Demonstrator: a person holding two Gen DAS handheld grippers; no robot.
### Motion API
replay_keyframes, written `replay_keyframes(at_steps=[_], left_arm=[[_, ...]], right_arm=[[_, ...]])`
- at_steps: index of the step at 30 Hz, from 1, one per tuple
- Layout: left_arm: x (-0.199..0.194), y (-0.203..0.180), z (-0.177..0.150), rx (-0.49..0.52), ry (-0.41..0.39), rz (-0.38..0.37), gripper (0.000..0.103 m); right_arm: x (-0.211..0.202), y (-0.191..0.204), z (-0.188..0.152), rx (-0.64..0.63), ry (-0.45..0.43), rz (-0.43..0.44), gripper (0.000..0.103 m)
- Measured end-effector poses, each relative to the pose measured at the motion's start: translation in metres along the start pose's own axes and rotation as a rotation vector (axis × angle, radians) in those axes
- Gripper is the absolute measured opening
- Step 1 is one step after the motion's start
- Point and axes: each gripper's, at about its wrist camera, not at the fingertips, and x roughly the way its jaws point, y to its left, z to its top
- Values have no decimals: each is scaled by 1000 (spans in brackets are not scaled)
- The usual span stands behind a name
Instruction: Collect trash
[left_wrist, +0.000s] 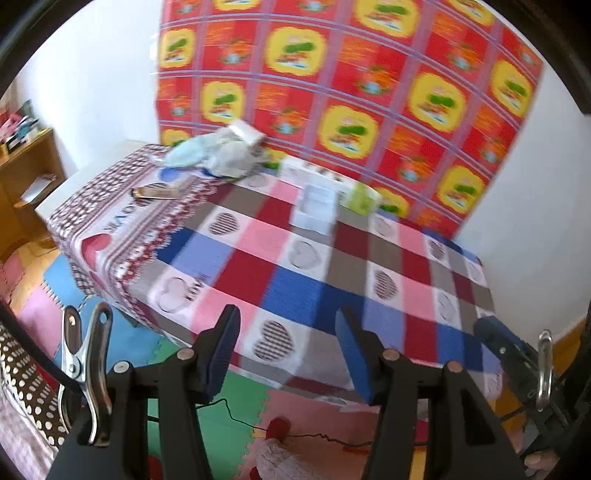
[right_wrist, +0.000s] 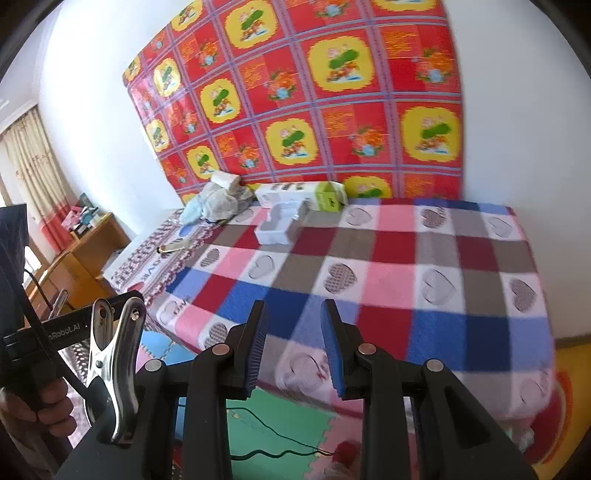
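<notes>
On a surface covered with a checked heart-print cloth (left_wrist: 295, 280), trash lies at the far side. It includes a crumpled pile of pale bags and paper (left_wrist: 218, 151) (right_wrist: 218, 201), a white moulded tray (left_wrist: 316, 208) (right_wrist: 280, 221), a white and green carton (left_wrist: 356, 194) (right_wrist: 306, 195) and a brownish wrapper (left_wrist: 155, 192) (right_wrist: 173, 245). My left gripper (left_wrist: 288, 350) hangs open over the near edge, nothing between its blue pads. My right gripper (right_wrist: 294, 347) is also open with a narrower gap, empty, and far from the trash.
A red and yellow patterned sheet (left_wrist: 369, 92) hangs on the wall behind. A wooden desk (left_wrist: 26, 173) stands at the left. Coloured foam mats (right_wrist: 280, 424) cover the floor, with a black cable (left_wrist: 236, 413) and a red object (left_wrist: 277, 428) below the near edge.
</notes>
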Motion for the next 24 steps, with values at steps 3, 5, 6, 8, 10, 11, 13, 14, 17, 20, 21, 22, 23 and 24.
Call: replay_keyframes(at_steps=[3, 5, 6, 8, 10, 11, 13, 14, 17, 20, 21, 22, 23, 24], left_arm=[[10, 22, 17, -45, -6, 43, 57], [17, 32, 27, -60, -8, 58, 57], [21, 38, 33, -67, -8, 70, 57], [29, 48, 43, -85, -11, 94, 57], [38, 60, 53, -119, -3, 113, 57], [41, 64, 57, -129, -1, 115, 57], [51, 75, 66, -155, -1, 134, 57], [55, 80, 70, -164, -2, 147, 57], [64, 94, 79, -187, 4, 169, 57], [74, 111, 91, -215, 1, 200, 57], [78, 118, 96, -219, 5, 205, 57], [82, 123, 100, -225, 10, 210, 57], [86, 130, 105, -226, 14, 212, 57], [91, 136, 110, -225, 19, 217, 57]], right_arm=[[22, 8, 13, -24, -1, 29, 31], [35, 11, 20, -33, 0, 34, 31], [42, 12, 24, -32, 2, 39, 31], [55, 13, 33, -34, 8, 52, 31], [68, 15, 44, -44, 15, 57, 31], [73, 15, 49, -45, 17, 61, 31], [85, 16, 59, -49, 23, 74, 31], [90, 16, 62, -50, 22, 75, 31], [108, 20, 72, -53, 39, 76, 31], [122, 23, 76, -50, 60, 88, 31], [127, 24, 78, -53, 63, 82, 31], [130, 25, 79, -51, 67, 78, 32], [134, 26, 80, -44, 74, 77, 33], [139, 26, 81, -35, 82, 77, 33]])
